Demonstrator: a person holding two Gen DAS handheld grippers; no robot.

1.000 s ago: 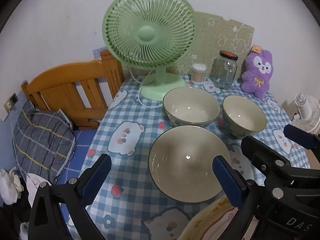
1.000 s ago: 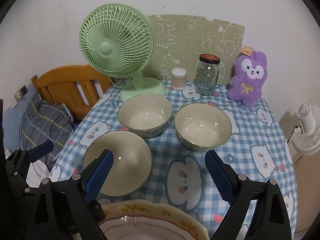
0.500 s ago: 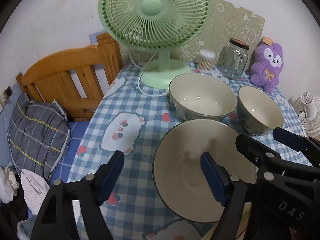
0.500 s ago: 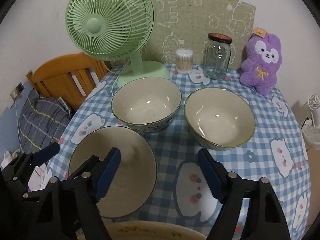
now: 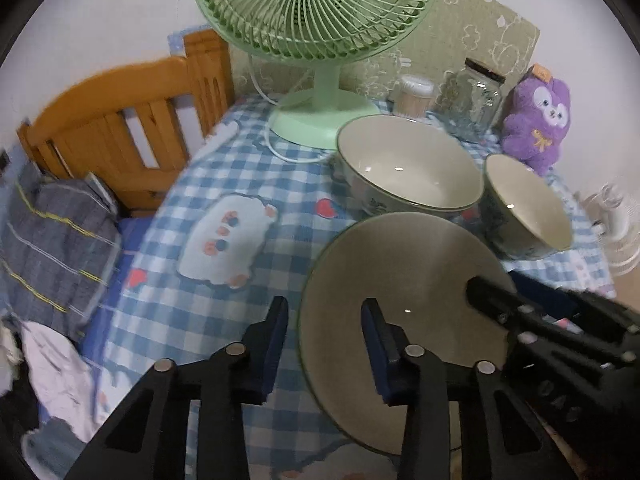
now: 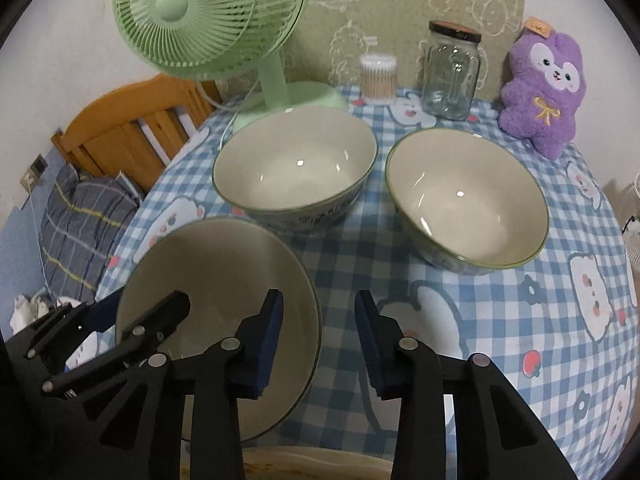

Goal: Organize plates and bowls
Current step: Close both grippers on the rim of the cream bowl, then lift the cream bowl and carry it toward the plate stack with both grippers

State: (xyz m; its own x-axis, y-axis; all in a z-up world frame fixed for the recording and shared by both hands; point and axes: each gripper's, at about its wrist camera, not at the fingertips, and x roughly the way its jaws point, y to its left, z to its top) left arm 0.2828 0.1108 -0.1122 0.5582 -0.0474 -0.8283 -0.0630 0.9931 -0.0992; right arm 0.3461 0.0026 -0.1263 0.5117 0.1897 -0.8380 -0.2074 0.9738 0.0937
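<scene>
A cream plate with a dark rim (image 5: 404, 280) (image 6: 216, 268) lies at the near left of the checked table. My left gripper (image 5: 324, 340) is open and straddles its left rim. My right gripper (image 6: 318, 332) is open and straddles its right rim. Neither touches it that I can see. Two cream bowls stand behind: one in the middle (image 5: 408, 168) (image 6: 296, 168), one to the right (image 5: 528, 208) (image 6: 468, 200). The edge of another plate (image 6: 320, 460) shows at the bottom of the right wrist view.
A green fan (image 6: 208, 12) (image 5: 316, 4), a cotton-swab tub (image 6: 378, 78), a glass jar (image 6: 452, 70) and a purple plush toy (image 6: 548, 88) line the back of the table. A wooden bed frame (image 5: 120, 120) with bedding is to the left.
Both grippers have moved forward and down to the near plate. Their jaws have narrowed from wide open to a smaller gap on either side of its rim.
</scene>
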